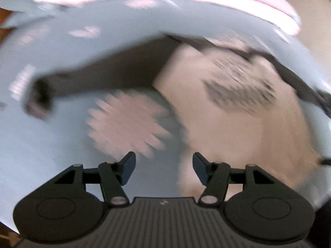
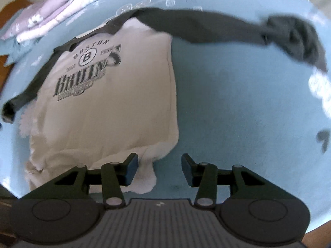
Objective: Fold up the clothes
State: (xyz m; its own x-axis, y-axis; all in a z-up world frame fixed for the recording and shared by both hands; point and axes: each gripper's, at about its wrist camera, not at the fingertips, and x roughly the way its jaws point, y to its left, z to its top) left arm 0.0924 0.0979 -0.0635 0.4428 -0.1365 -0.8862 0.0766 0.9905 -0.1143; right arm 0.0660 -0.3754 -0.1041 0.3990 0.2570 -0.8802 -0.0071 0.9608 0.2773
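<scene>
A cream long-sleeved shirt (image 2: 107,107) with a dark "Boston Bruins" print lies face up on a light blue sheet (image 2: 238,107). One dark grey sleeve (image 2: 217,29) stretches out to the right and ends in a bunched cuff (image 2: 293,39). The other sleeve (image 2: 26,91) runs down the left side. My right gripper (image 2: 159,170) is open above the shirt's lower hem corner, its pads touching nothing. The left wrist view is blurred: the shirt body (image 1: 238,107) is at right and a dark sleeve (image 1: 93,80) reaches left. My left gripper (image 1: 164,171) is open and empty beside the shirt's edge.
Folded lilac floral bedding (image 2: 51,14) lies beyond the shirt at the sheet's far left. The blue sheet carries pale flower prints (image 1: 128,124). Brown floor (image 2: 6,62) shows past the sheet's left edge. Bare sheet spreads to the right of the shirt.
</scene>
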